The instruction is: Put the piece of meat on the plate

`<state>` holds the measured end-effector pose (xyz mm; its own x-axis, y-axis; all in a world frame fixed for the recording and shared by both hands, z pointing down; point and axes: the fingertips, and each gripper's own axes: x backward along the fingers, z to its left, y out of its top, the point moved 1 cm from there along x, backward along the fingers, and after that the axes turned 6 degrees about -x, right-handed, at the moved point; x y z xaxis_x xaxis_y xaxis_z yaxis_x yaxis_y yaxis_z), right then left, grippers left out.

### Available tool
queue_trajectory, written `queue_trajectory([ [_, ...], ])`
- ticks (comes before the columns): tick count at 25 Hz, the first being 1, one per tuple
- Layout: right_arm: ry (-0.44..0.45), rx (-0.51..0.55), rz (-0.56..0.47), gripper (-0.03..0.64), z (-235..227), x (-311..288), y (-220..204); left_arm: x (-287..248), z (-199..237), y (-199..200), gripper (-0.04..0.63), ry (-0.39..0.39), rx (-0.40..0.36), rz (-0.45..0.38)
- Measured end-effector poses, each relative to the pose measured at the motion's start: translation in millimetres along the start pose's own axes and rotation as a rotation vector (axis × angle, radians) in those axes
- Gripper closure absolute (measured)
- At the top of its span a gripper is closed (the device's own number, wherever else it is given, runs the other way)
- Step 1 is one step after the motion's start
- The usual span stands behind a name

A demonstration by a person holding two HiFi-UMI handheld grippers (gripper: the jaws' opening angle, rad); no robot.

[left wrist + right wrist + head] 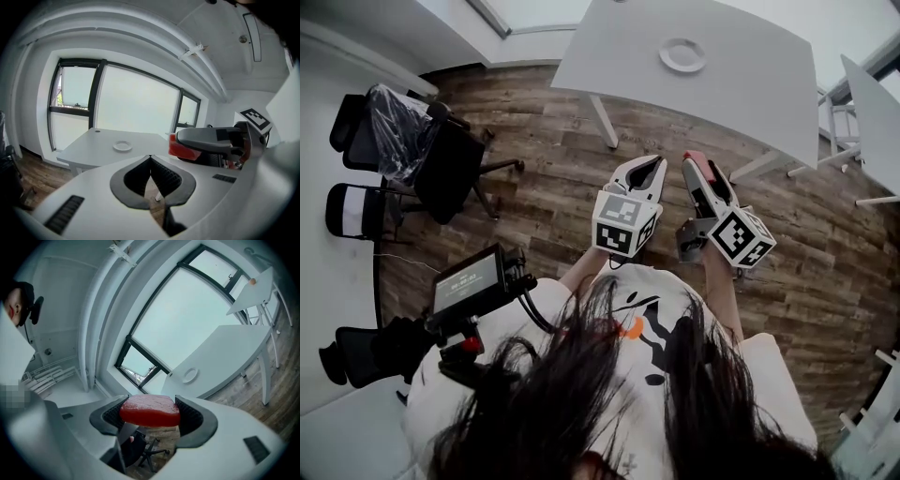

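A red piece of meat (pixel 150 411) is clamped between the jaws of my right gripper (pixel 151 414); its red edge (pixel 695 157) shows at that gripper's tip in the head view and again as a red slab (pixel 183 149) in the left gripper view. My left gripper (pixel 151 169) has its jaws closed together with nothing between them. Both grippers (pixel 652 174) (pixel 698 169) are held in the air over the wooden floor, short of the table. A small white plate (pixel 682 55) (pixel 122 146) (pixel 190 375) lies on the white table (pixel 741 84) ahead.
Black office chairs (pixel 441 155) stand to the left on the wooden floor (pixel 544 202). A second white table (pixel 874 112) stands at the right. A monitor rig (pixel 469 281) hangs at the person's left side. Large windows (pixel 136 105) lie beyond the table.
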<state>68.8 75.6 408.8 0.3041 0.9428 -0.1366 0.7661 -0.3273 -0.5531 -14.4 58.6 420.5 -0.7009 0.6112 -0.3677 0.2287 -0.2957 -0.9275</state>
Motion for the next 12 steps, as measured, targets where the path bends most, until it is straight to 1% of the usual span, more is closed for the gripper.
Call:
queue_trajectory([
  [4, -0.001, -0.034, -0.009, 0.299, 1, -49, 18, -31, 39, 20, 0.589, -0.016, 0.0, -0.001],
  [8, -0.016, -0.024, -0.015, 0.299, 1, -94, 35, -62, 77, 40, 0.589, -0.035, -0.002, -0.007],
  [12, -0.05, -0.023, -0.036, 0.299, -5, -130, 50, -91, 108, 53, 0.589, -0.071, -0.004, -0.003],
])
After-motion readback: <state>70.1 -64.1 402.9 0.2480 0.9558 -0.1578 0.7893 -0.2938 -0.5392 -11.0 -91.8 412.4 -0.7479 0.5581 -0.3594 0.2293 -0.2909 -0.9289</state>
